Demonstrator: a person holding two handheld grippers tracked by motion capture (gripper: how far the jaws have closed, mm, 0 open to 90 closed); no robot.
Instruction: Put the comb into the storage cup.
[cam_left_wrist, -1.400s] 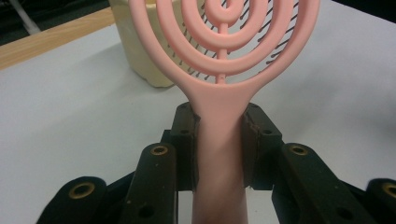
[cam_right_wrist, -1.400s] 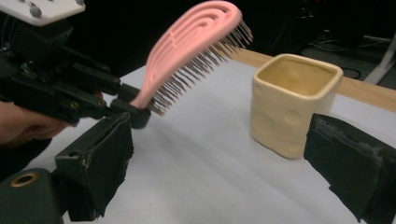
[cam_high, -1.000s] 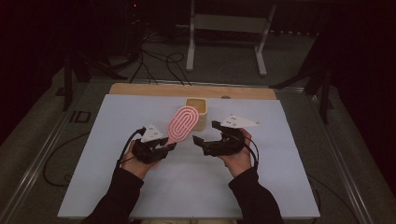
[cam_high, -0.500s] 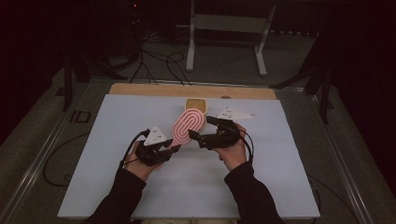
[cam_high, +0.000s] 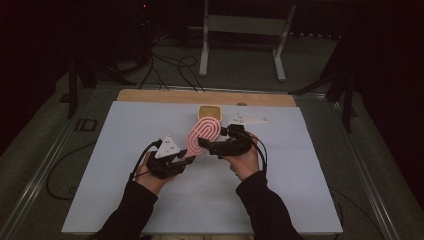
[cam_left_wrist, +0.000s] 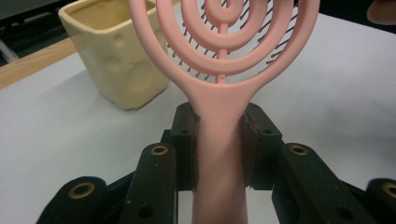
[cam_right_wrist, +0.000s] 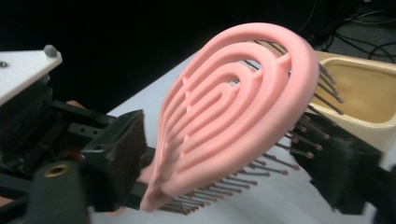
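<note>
**Right gripper closed in on the brush head**

Since a second earlier, the right gripper (cam_high: 206, 145) had moved leftward until its jaws stood spread on either side of the pink hairbrush (cam_high: 202, 136), one at the smooth back, one at the bristles, not yet pressing. The left gripper (cam_high: 184, 161) pinched the brush handle (cam_left_wrist: 219, 154) firmly, holding the brush raised above the table, head tilted toward the yellow cup (cam_high: 209, 111). Judging by this, a handover was half done: the right jaws had yet to clamp and the left to release. Beneath lay a white tabletop (cam_high: 125, 150) edged in wood at the far side; beyond it, a dark room with cables and a metal stand (cam_high: 242, 40).
</note>
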